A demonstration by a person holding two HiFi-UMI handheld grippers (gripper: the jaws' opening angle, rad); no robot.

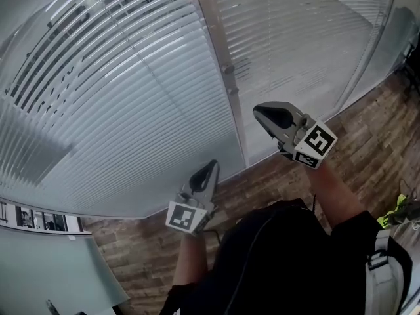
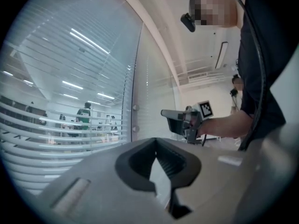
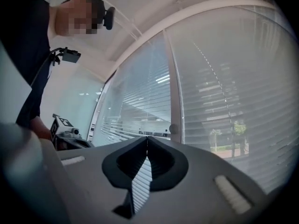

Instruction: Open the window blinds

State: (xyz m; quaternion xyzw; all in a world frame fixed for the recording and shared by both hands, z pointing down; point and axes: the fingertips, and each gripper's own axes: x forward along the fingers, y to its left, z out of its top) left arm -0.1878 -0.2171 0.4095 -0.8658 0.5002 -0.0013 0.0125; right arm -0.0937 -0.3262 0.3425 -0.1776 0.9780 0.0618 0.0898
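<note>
White slatted blinds [image 1: 111, 97] cover the big window on the left, with dark gaps between slats at the upper left. A second blind [image 1: 295, 38] hangs right of the window post [image 1: 220, 51], which carries two round knobs [image 1: 228, 69]. A thin bead cord [image 3: 219, 92] runs down that right blind. My left gripper [image 1: 210, 169] is shut and empty, low, pointing at the left blind's bottom edge. My right gripper [image 1: 261, 113] is shut with nothing in it, near the post's base and apart from the blinds. In their own views both jaw pairs meet at the tips: left gripper [image 2: 155, 139], right gripper [image 3: 147, 137].
Wood-look floor [image 1: 367, 143] runs along the glass wall. A pale panel [image 1: 52, 268] stands at the lower left. People [image 2: 84, 118] are visible through the left blind's slats. A grey bag strap [image 1: 387, 268] hangs at my right side.
</note>
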